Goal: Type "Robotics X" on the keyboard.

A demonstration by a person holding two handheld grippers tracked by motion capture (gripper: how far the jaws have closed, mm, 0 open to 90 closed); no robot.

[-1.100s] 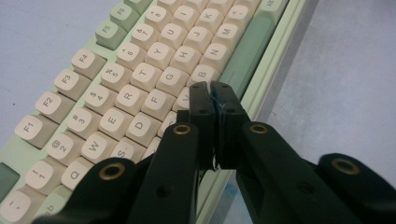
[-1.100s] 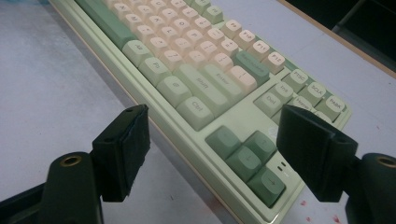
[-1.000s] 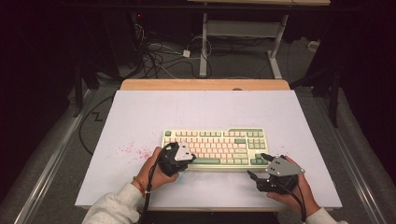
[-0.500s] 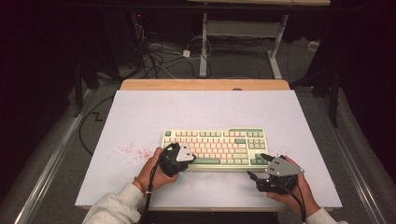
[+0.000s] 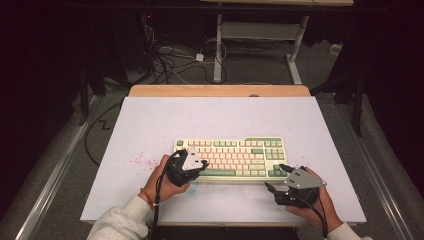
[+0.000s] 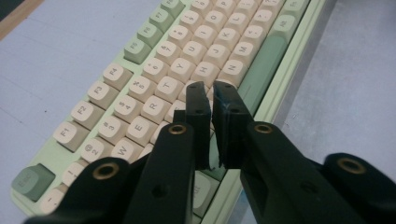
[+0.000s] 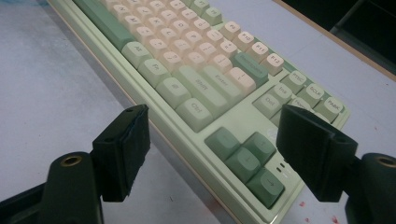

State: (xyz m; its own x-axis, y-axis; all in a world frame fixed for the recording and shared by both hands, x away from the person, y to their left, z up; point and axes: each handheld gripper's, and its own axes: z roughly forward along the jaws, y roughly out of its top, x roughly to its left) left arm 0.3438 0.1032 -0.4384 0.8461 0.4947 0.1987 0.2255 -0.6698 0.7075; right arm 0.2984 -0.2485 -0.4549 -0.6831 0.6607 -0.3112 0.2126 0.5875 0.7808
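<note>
- The keyboard lies longways across the desk.
- The left gripper, jaws almost together and just opening, hovers over its keys.
- The right gripper, jaws wide apart, waits by its near right corner.

I work in what looks like a lab or test room. My surface is a plain white board on a wooden top, stained with red specks at the near left. Beyond its far edge, loose cables tangle on a grey carpet beneath a metal-legged desk. The surroundings are dark.
</note>
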